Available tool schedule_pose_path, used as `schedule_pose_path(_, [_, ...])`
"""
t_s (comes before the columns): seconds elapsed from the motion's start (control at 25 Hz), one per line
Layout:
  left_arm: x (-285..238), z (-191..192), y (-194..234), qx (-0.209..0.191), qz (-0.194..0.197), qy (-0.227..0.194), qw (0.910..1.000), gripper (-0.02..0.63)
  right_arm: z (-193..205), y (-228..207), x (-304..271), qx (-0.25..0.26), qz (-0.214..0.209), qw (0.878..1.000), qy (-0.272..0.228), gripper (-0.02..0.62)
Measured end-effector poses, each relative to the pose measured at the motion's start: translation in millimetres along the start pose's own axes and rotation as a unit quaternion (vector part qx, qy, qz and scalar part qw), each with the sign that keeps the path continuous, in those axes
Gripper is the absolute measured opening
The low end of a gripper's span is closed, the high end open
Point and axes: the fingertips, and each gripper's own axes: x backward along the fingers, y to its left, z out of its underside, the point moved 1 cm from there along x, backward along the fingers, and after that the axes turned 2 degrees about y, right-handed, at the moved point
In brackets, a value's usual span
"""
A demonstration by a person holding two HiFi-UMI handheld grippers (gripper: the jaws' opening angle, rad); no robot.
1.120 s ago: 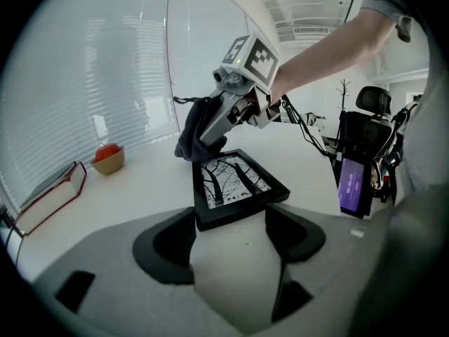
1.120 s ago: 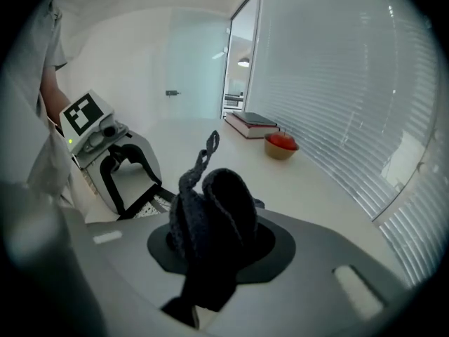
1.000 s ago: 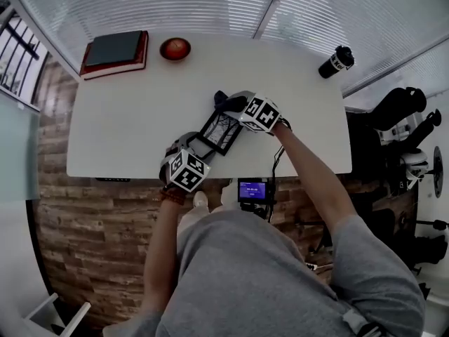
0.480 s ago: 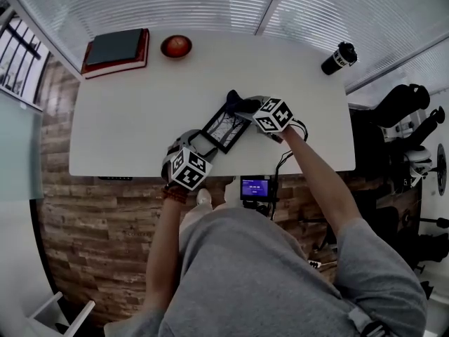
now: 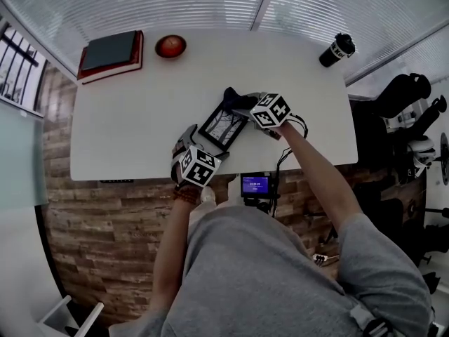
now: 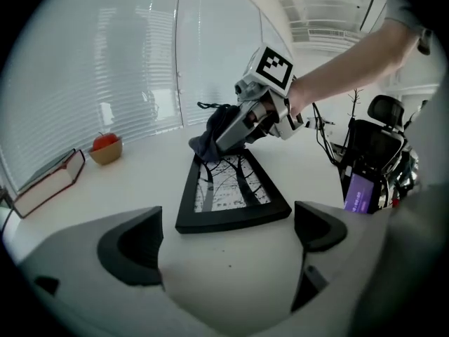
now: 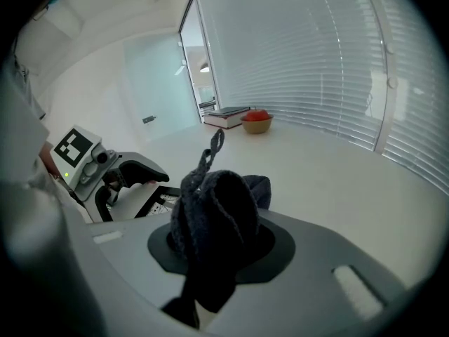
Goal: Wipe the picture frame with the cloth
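Left claw [image 6: 224, 237], just opened wide and empty, faces the stiff, fragile frame [image 6: 231, 188] at its graspable near rim; right claw [image 7: 214, 248] pinches limp cloth [image 7: 214, 213].

Nothing properly readable in any view. Closest candidates:
- White lettering on black bottle [image 5: 336, 50], table's far right corner: too small to read.
- Small purple screen [image 5: 255, 185] just below table's near edge: one row of digits, not legible.
- Black-and-white square markers on left cube [image 5: 197, 167] of left gripper [image 6: 223, 241] and on right cube [image 5: 271, 110] of right gripper [image 7: 219, 255]: block patterns only, no characters.
- Picture frame [image 5: 223, 127], mid-table toward near edge: tree print with faint fine marks between the trunks, unreadable.
- Book [image 5: 111, 50], table's far left corner: dark cover, no title legible.
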Motion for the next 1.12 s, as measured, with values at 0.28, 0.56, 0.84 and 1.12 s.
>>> schedule_pose_path(0.28, [2.2, -3.7, -6.0, -0.020, 0.008, -0.009, 0.9997, 0.506, -0.1, 1.8, 0.2, 0.015, 0.004, 1.000, 0.014, 0.107])
schedule_pose_path(0.56, [1.7, -3.8, -6.9, -0.022, 0.012, -0.009, 0.9997, 0.503, 6.3, 1.3, 5.8, 0.011, -0.004, 1.000, 0.022, 0.109])
schedule_pose_path(0.84, [3.3, -3.0, -5.0, -0.021, 0.011, -0.009, 0.9997, 0.502, 18.4, 3.6, 17.3, -0.019, -0.005, 1.000, 0.011, 0.107])
schedule_pose_path(1.12, [2.0, -3.1, -4.7, -0.020, 0.011, -0.009, 0.9997, 0.502, 33.9, 5.8, 30.4, -0.047, 0.004, 0.999, -0.004, 0.107])
